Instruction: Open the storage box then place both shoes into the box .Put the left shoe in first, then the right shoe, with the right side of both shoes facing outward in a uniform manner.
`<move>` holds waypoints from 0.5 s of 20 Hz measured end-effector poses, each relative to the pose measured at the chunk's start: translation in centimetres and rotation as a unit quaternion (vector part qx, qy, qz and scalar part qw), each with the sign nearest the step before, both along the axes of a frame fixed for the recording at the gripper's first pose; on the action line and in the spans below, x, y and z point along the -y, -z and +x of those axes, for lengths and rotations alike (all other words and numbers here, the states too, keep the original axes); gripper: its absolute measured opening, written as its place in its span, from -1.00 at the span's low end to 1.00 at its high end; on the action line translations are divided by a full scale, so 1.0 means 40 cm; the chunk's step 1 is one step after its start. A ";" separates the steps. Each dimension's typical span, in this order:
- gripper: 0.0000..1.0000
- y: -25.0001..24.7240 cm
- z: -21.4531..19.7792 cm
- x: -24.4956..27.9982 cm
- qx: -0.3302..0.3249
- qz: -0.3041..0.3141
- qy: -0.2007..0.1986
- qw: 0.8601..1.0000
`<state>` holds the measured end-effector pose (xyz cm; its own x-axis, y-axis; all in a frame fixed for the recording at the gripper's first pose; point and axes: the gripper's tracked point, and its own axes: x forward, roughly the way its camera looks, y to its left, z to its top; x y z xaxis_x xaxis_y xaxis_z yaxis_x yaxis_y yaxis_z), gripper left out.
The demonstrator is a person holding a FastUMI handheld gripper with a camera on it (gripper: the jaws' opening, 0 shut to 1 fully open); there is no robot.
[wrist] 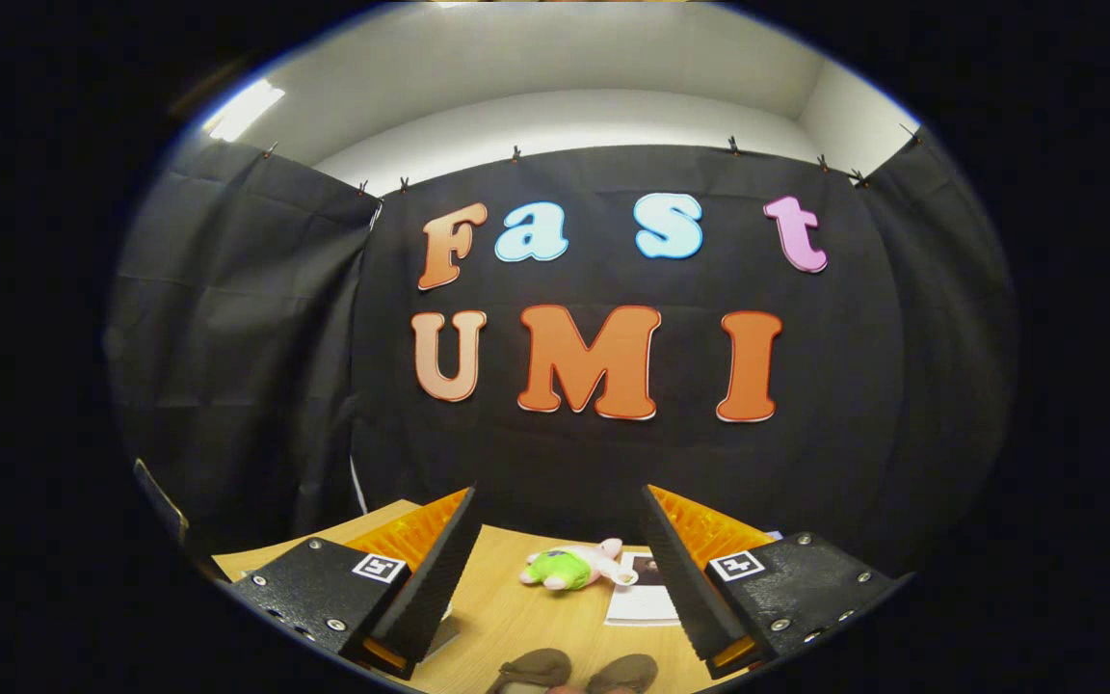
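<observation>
- My tongs point(557, 549) stand wide open with nothing between the fingers; they hold nothing.
- I am held level and fairly high, looking out across the table point(507, 602) toward the black cloth wall point(613, 453), so most of what I see lies beyond and below my fingers.
- The two shoes point(574, 672) sit side by side on the table right under me, between my fingers and nearer than their tips. Just their toes show, so I cannot tell which is the left one.
- I judge they are set close together like that so I can take them one after the other.
- A small stuffed toy point(574, 566) lies on its side farther out on the table, between my fingers, with a sheet of paper point(644, 596) just beside it near my right finger.
- I cannot make out the storage box from here, so I judge the opening step is not yet begun.
- This pose looks to me like a starting stance: open, level, touching nothing.
</observation>
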<state>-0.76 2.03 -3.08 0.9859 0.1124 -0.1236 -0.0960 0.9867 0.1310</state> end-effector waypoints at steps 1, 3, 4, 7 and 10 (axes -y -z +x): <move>0.97 0.015 -0.001 -0.013 -0.013 0.011 -0.010 1.000; 0.97 0.067 -0.008 -0.056 -0.048 0.037 -0.038 0.997; 0.97 0.108 -0.014 -0.085 -0.075 0.053 -0.055 0.994; 0.97 0.212 -0.037 -0.147 -0.152 0.094 -0.085 0.980; 0.97 0.292 -0.058 -0.200 -0.207 0.129 -0.104 0.964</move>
